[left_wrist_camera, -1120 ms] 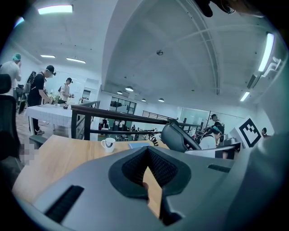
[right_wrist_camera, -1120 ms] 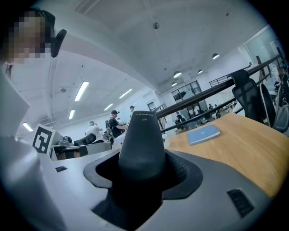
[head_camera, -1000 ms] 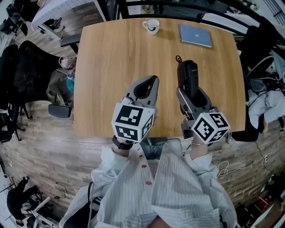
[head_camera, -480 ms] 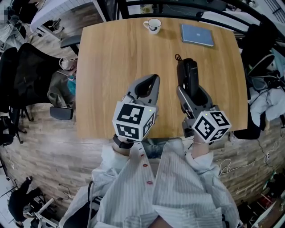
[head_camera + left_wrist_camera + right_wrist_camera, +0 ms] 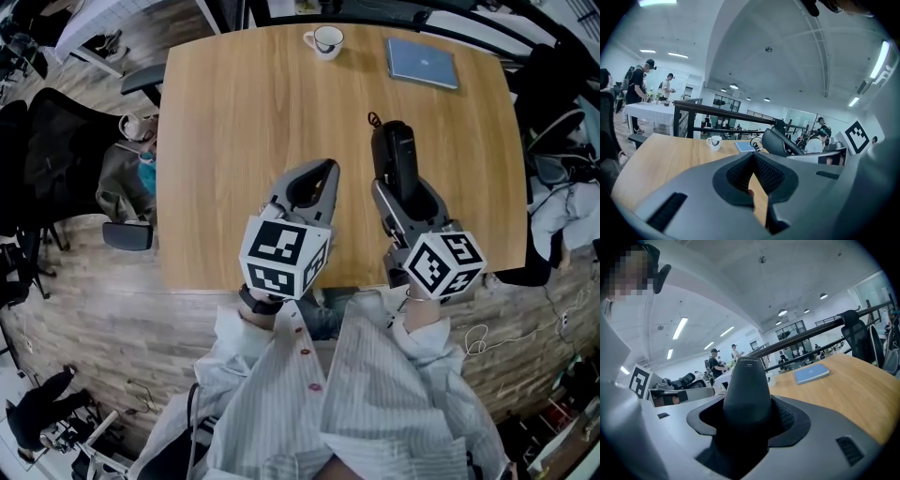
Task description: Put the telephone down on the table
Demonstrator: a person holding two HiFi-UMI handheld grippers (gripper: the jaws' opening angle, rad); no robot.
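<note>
The black telephone [image 5: 396, 155] is a handset with a small cord loop at its far end. It lies lengthwise between the jaws of my right gripper [image 5: 405, 199], which is shut on its lower half over the right part of the wooden table [image 5: 234, 112]. In the right gripper view the telephone [image 5: 746, 390] rises from the right gripper [image 5: 747, 427] and points away and upward. I cannot tell whether it touches the table. My left gripper [image 5: 323, 167] hovers beside it on the left, shut, with nothing in it [image 5: 752, 176].
A white mug [image 5: 325, 40] and a blue notebook [image 5: 422, 64] sit at the table's far edge. Black office chairs [image 5: 56, 159] stand off the left side, and cables and bags [image 5: 562, 206] lie off the right side. The table's near edge is just under the grippers.
Both grippers and the telephone keep almost the same place. The head view has shifted a little, so the table sits slightly higher in the picture.
</note>
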